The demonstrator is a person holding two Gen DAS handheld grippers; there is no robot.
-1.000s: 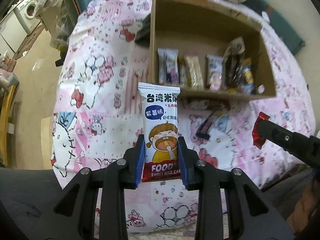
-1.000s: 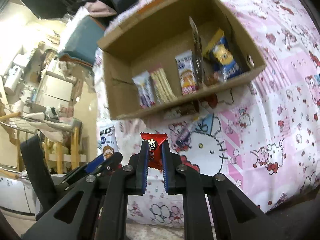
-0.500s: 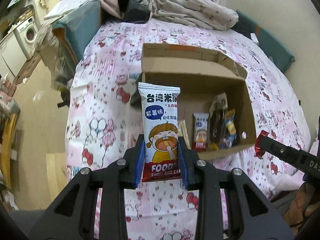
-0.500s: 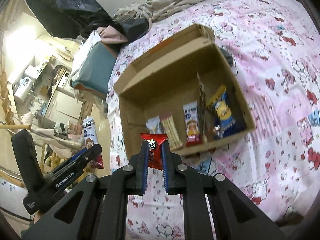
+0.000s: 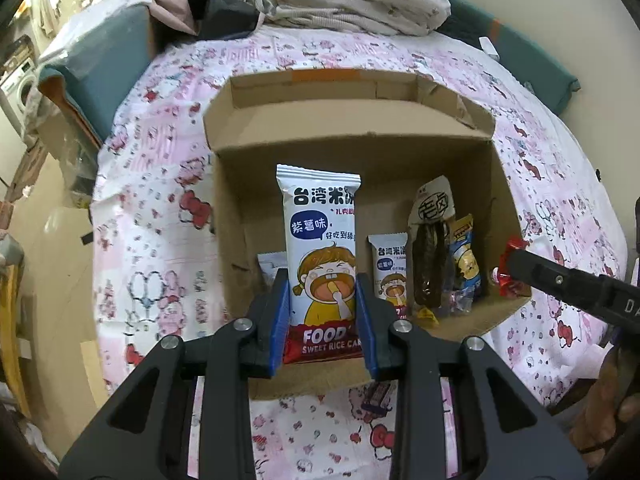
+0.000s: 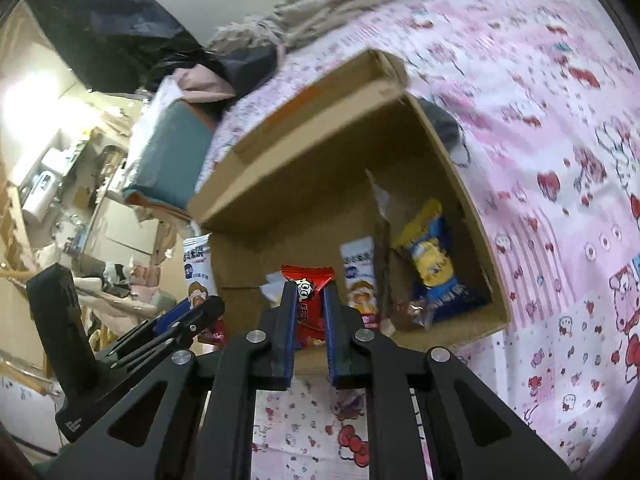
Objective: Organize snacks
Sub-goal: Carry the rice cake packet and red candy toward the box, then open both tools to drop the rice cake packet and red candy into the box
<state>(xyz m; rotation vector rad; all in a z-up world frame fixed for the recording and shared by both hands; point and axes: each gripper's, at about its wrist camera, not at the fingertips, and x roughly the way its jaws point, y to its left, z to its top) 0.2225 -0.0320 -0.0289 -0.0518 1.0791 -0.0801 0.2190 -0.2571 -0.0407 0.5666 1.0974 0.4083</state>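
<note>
My left gripper [image 5: 322, 312] is shut on a white rice cake packet [image 5: 320, 240], held upright above the open cardboard box [image 5: 348, 132]. My right gripper [image 6: 310, 320] is shut on a small red candy packet [image 6: 306, 300] over the box's near edge [image 6: 460, 184]. The red packet and the right gripper also show at the right in the left wrist view [image 5: 510, 276]. Inside the box lie a second rice cake packet [image 5: 390, 268], a dark brown snack pack [image 5: 430, 256] and a blue-yellow packet [image 6: 434, 264].
The box sits on a bed with a pink cartoon-print sheet [image 5: 160, 208]. A crumpled blanket [image 5: 352, 4] and clothes lie at the bed's far end. A small dark packet [image 5: 378, 396] lies on the sheet in front of the box. The floor and furniture are to the left.
Both grippers have risen and come closer over the box, so its inside now shows from above. Both still hold their packets.
</note>
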